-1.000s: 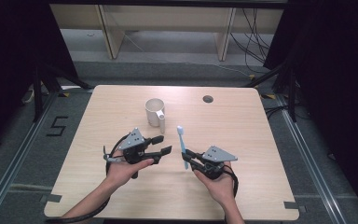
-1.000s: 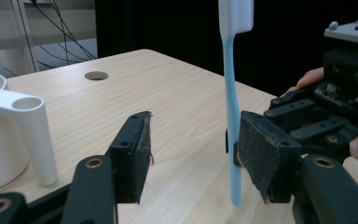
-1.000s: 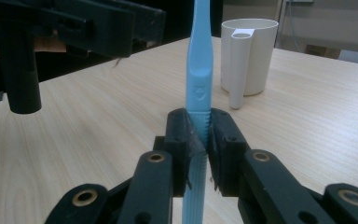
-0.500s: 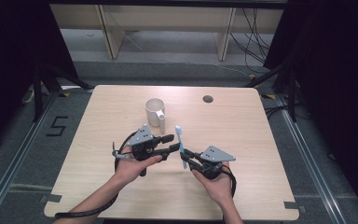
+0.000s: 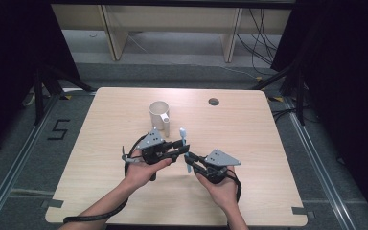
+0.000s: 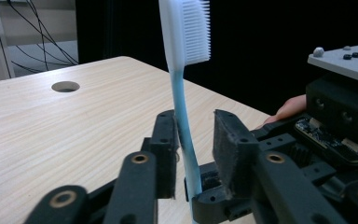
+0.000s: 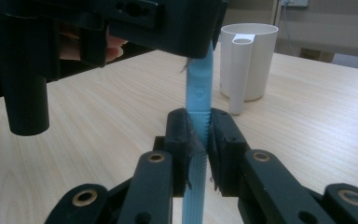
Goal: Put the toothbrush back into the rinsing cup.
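Here the right tool (image 7: 198, 140) clamps the toothbrush (image 7: 199, 93) (upright).

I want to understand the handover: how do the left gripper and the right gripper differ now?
The right gripper is shut on the toothbrush handle; the left gripper has been closing around it, with a gap at one pad. The right grips lower, the left higher. Both hover above the table.

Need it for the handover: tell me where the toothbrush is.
In the high view the toothbrush stands upright near table centre, clamped in the right claw, just below the white cup.
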Motion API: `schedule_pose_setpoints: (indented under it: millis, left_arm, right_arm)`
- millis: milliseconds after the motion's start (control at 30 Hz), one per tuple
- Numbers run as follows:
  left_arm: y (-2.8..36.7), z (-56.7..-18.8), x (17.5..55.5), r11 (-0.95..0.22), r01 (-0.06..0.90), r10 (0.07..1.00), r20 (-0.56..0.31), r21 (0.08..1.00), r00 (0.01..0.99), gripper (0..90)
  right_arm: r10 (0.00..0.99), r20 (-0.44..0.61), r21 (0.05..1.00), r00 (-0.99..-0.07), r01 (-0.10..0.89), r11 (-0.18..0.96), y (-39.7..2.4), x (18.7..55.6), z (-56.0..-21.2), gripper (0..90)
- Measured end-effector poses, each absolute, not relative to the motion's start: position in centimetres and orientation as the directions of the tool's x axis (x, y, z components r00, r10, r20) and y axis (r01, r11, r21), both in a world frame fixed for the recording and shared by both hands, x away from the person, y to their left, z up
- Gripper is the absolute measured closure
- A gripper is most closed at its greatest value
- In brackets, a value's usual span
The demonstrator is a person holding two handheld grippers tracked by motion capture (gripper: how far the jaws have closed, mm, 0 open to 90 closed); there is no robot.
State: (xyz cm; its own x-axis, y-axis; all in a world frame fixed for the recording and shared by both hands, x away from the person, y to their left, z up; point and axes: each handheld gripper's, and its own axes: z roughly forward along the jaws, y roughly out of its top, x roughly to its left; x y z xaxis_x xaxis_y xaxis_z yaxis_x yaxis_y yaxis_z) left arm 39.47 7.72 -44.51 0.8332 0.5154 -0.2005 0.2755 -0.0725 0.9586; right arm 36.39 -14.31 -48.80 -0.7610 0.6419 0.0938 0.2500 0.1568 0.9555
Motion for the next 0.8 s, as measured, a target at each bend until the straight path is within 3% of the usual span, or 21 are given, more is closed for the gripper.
schedule_pose_setpoints:
  millis: [333, 733, 800]
  left_arm:
    - [7.68, -44.53, 39.54, -0.069, 0.272, 0.519, -0.198, 0.96, 0.831, 81.1]
    - [7.49, -44.53, 39.57, -0.064, 0.249, 0.522, -0.18, 0.966, 0.834, 82.8]
    - [7.38, -44.57, 39.63, -0.055, 0.242, 0.516, -0.18, 0.969, 0.837, 82.9]
  right_arm:
    - [0.654, 0.069, 0.958, -0.754, 0.233, 0.167, -14.12, 36.31, -48.74, 79.1]
    - [0.669, 0.071, 0.954, -0.74, 0.245, 0.17, -13.8, 36.06, -48.65, 79.1]
    - [0.668, 0.026, 0.958, -0.743, 0.21, 0.196, -14.01, 36.29, -48.55, 79.1]
